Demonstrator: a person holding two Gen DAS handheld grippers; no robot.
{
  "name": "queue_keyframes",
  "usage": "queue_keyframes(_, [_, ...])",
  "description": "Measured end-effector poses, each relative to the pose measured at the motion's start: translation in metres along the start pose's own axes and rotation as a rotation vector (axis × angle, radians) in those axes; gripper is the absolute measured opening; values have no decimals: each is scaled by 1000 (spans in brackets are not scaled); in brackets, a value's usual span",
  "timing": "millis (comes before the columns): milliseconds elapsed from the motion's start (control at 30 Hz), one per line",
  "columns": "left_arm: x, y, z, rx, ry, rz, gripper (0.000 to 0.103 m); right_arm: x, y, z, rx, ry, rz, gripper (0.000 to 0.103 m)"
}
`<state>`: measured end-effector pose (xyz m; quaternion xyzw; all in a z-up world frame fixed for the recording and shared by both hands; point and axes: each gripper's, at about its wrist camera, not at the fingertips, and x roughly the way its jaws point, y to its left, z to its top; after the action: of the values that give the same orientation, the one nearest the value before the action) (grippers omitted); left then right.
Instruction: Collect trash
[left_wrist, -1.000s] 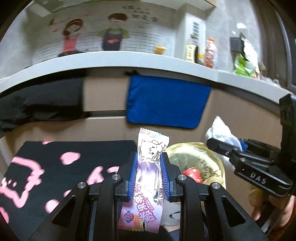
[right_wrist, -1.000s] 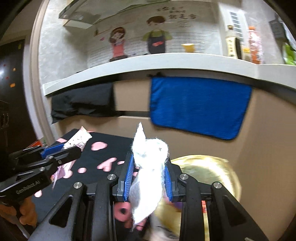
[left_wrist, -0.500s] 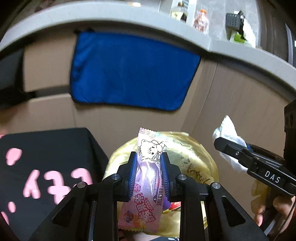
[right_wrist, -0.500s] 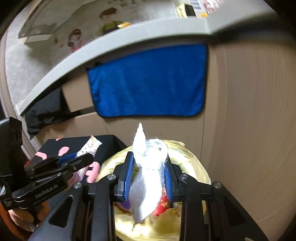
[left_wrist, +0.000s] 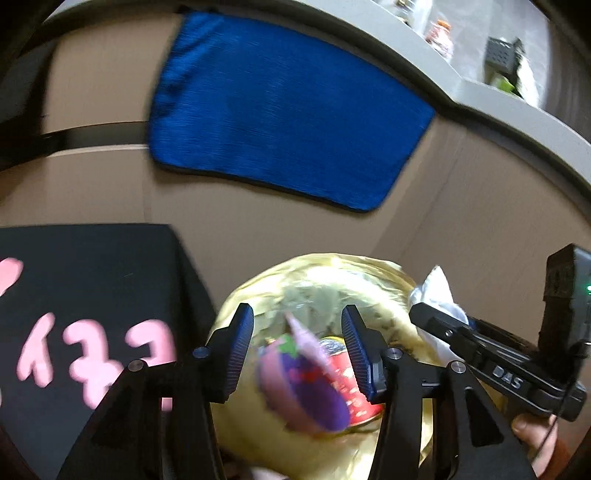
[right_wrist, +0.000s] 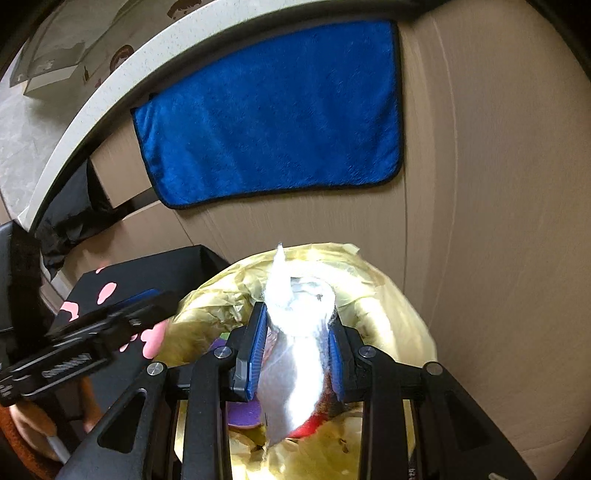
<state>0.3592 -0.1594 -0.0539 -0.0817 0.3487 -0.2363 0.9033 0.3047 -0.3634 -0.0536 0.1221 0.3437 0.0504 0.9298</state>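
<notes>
A bin lined with a yellow bag (left_wrist: 373, 288) sits below both grippers; it also shows in the right wrist view (right_wrist: 402, 314). My left gripper (left_wrist: 299, 350) is open above it. The pink and purple candy wrapper (left_wrist: 299, 384) is blurred, loose between the jaws, over a red can (left_wrist: 354, 391) in the bin. My right gripper (right_wrist: 295, 354) is shut on a white crumpled tissue (right_wrist: 295, 332) held over the bin. The right gripper also shows in the left wrist view (left_wrist: 443, 325) with the tissue (left_wrist: 436, 291).
A black cloth with pink marks (left_wrist: 85, 295) covers the table left of the bin. A blue towel (left_wrist: 284, 110) hangs on the beige cabinet front behind. A grey counter (left_wrist: 517, 107) with bottles runs above. The left gripper's body (right_wrist: 92, 332) is at the left in the right wrist view.
My left gripper has opened and let go of the candy wrapper, which is dropping into the bin. Both grippers have moved further over the bin. The right still holds the tissue.
</notes>
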Motion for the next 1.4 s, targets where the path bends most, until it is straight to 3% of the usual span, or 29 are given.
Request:
queue_keyframes(133, [-38,10,-13,-29,-29,80,51,4,8,0,-18,6,14,36])
queue_keyframes(200, [-57,17,-20,-40,-48,109,51,0,13,-2,-37,-4,8,51])
queue_keyframes(433, [-117,20,-54,-10,-32,202,51,-47,33,-12,-95,-72,-18,54])
queue_keyframes(600, [-188,-2,-91,45,-88,243,51,-101,55,-37,-88,-115,-22,65])
queue_keyframes(767, [-254,-18,-126,55,-170,320,51,-153,94,-79,-128,-112,1,66])
queue_keyframes(900, [-287,-22,-148,58,-176,395,51,-187,128,-113,-182,-121,21,69])
queue_keyframes(1133, [-325,-29,-166,54,-226,450,51,-218,164,-148,-242,-128,13,70])
queue_keyframes(1400, [-345,-33,-176,46,-243,471,51,-242,172,-158,-230,-171,-16,70])
